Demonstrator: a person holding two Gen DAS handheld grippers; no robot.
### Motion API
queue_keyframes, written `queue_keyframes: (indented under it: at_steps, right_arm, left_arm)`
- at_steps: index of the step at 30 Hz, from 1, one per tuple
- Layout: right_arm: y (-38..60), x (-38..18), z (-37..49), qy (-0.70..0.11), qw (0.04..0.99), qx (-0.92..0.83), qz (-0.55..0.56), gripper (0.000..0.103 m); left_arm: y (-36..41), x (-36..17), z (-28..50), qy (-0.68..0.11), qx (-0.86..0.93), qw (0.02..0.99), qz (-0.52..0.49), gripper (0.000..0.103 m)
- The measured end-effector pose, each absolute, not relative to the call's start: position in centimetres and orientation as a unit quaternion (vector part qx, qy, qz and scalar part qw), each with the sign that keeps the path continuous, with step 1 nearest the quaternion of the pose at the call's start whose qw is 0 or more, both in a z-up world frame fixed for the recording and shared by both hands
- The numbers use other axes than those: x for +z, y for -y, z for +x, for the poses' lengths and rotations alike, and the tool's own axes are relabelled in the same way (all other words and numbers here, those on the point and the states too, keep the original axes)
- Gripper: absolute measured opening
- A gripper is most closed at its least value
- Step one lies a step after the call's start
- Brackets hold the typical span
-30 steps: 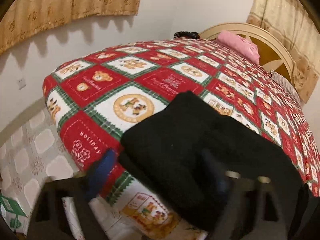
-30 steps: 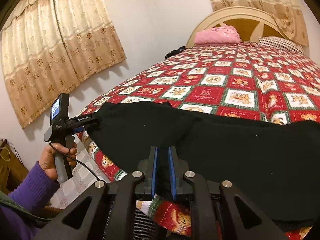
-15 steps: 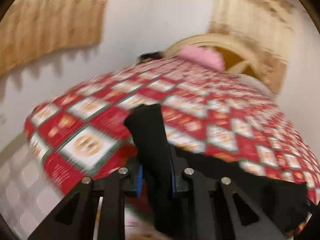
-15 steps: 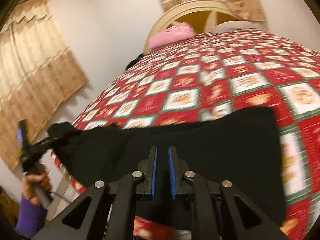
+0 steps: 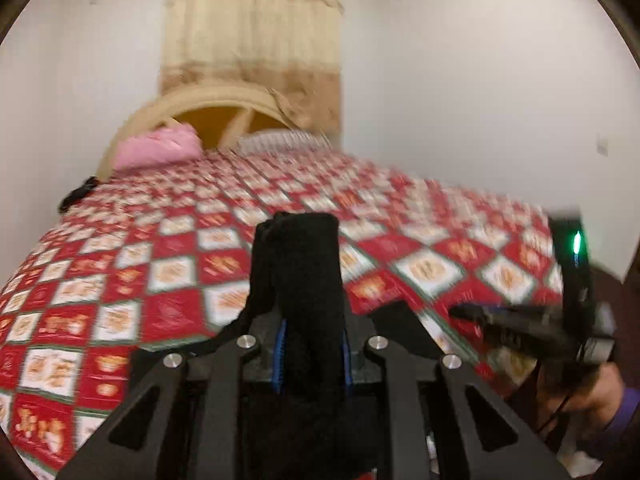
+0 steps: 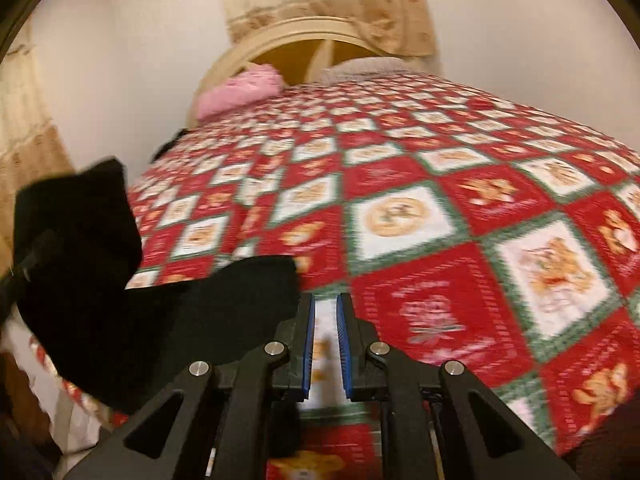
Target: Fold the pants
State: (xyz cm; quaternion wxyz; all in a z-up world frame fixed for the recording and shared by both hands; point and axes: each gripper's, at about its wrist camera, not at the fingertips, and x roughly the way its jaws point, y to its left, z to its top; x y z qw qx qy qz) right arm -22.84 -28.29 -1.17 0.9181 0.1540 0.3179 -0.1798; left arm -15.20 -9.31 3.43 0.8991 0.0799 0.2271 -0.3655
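Note:
The black pants are pinched between my left gripper's blue pads and stand up in a bunch above the red checked bedspread. In the right wrist view the pants hang in a fold at the left, off the bed's near corner. My right gripper sits just right of the cloth with a narrow gap between its blue pads; only bedspread shows through the gap, no cloth. The right gripper also shows at the right of the left wrist view, held by a hand.
A pink pillow and a striped pillow lie at the curved wooden headboard. A small dark object lies at the bed's left edge. Beige curtains hang on the white walls.
My left gripper has lifted the pants' end and swung right across the bed. My right gripper has moved right; the cloth it sat over now lies to its left.

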Motion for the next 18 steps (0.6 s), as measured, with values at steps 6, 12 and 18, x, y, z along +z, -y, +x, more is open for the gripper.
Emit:
queue_keyframes:
  at_steps: [6,12,18]
  right_arm:
    - [30.5,-2.0,-23.0,-0.339,0.900,-0.228,0.153,0.012]
    - [30.3,-2.5,-22.6,-0.347,0.898,-0.238,0.130,0.012]
    - [30.3,-2.5,-22.8,-0.350,0.897,-0.239,0.129,0.012]
  left_arm:
    - [14.3,-1.3,-15.5,-0.272,-0.379,0.873,0.143,0.023]
    - [15.4,-2.5,-17.7,-0.259,-0.380,0.867,0.189,0.028]
    - [15.8,-2.8,-19.1,-0.249,-0.398,0.856,0.215,0.056]
